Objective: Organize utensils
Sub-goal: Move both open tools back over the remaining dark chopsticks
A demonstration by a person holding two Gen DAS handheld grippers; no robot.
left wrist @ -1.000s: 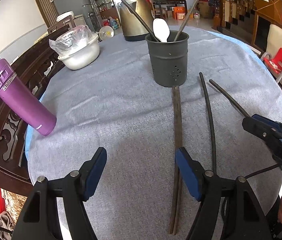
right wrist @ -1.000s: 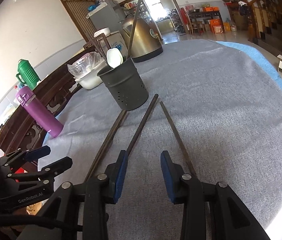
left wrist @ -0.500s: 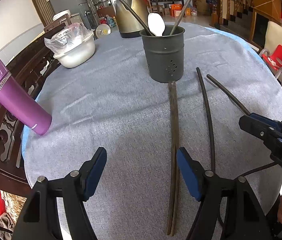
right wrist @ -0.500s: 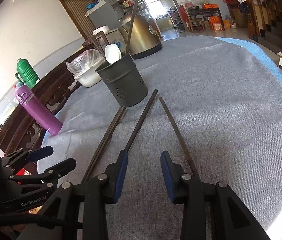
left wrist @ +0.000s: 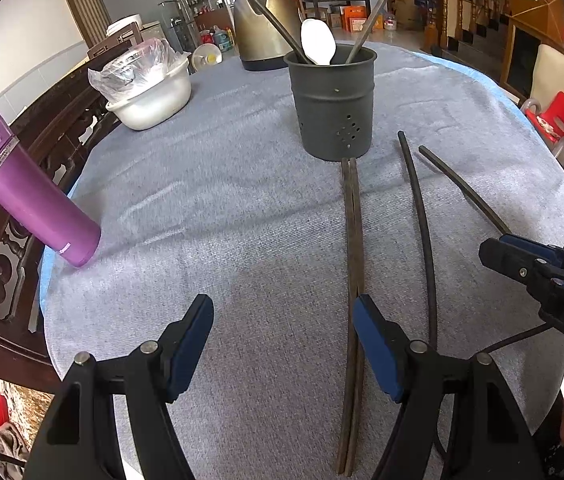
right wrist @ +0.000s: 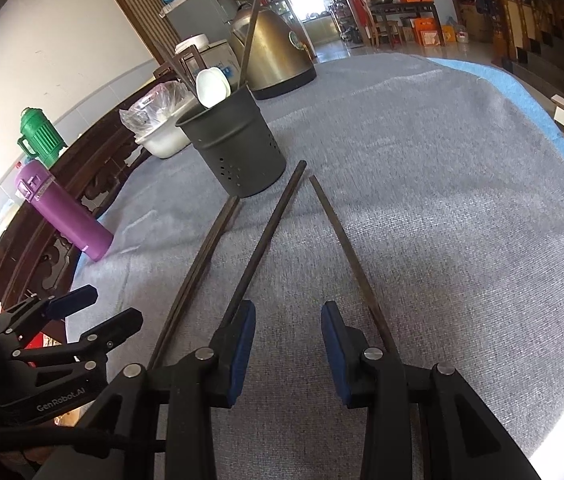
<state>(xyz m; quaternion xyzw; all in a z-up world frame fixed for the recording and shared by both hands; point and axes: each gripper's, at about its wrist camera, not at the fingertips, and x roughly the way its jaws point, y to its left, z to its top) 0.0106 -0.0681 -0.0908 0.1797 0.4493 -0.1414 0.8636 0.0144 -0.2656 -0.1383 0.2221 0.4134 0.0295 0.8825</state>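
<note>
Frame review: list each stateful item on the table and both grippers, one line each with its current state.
Utensil holder: upright, holding a white spoon and two chopsticks.
Paired chopsticks: flat on cloth, side by side.
Two loose chopsticks: flat, apart.
Purple bottle: lid shut.
Kettle: lid down.
Left gripper: open, empty.
Right gripper: open, empty.

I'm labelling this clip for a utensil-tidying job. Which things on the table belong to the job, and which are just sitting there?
Part of the job:
- grey utensil holder, already holding a white spoon and two sticks
- paired chopsticks lying in front of it
- two single dark chopsticks to their right

Just sitting there:
- purple bottle
- white bowl with plastic bag
- kettle
- green flask
</note>
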